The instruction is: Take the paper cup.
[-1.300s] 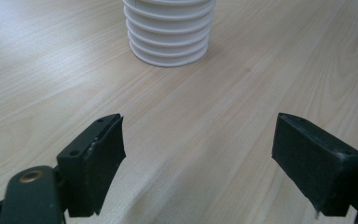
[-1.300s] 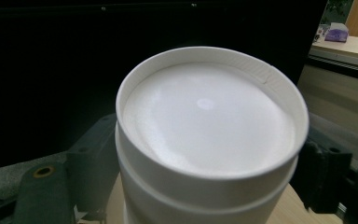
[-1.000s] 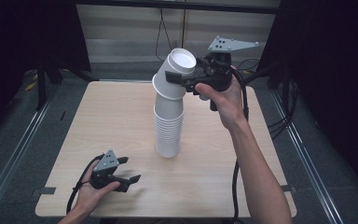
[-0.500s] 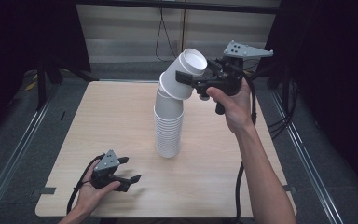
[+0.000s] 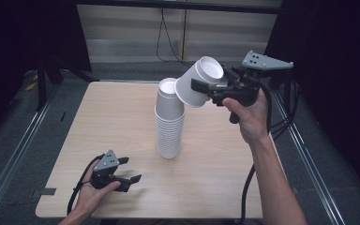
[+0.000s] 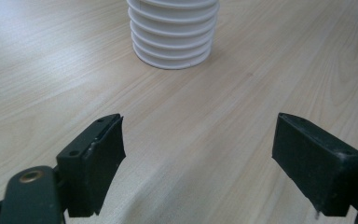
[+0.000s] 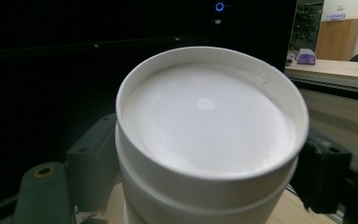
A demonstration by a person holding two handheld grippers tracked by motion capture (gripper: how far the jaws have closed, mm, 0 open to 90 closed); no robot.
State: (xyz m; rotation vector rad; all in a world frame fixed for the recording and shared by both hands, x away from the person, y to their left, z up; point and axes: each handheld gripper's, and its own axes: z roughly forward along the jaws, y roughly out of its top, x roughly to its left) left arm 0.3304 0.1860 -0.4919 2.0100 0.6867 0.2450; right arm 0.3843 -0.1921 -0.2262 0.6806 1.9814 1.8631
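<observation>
A tall stack of upturned white paper cups (image 5: 169, 122) stands near the middle of the wooden table (image 5: 112, 117). My right gripper (image 5: 205, 84) is in the air just right of the stack's top, shut on a white cup (image 5: 187, 91) that is tilted and clear of the stack. In the right gripper view the cup's base (image 7: 209, 121) faces the camera between the two fingers (image 7: 91, 163). My left gripper (image 5: 130, 169) rests low at the table's front left, open with nothing between its jaws. Its own view shows the stack's foot (image 6: 173, 32) ahead of the left gripper (image 6: 198, 140).
Bare tabletop (image 6: 51, 56) lies between the left gripper and the stack. Cables (image 5: 281, 122) hang off the table's right side. Metal rails (image 5: 14, 154) run along the floor on both sides, with dark curtains around.
The right gripper has carried the tilted cup off the top of the stack and to the right. The left hand has stayed where it was.
</observation>
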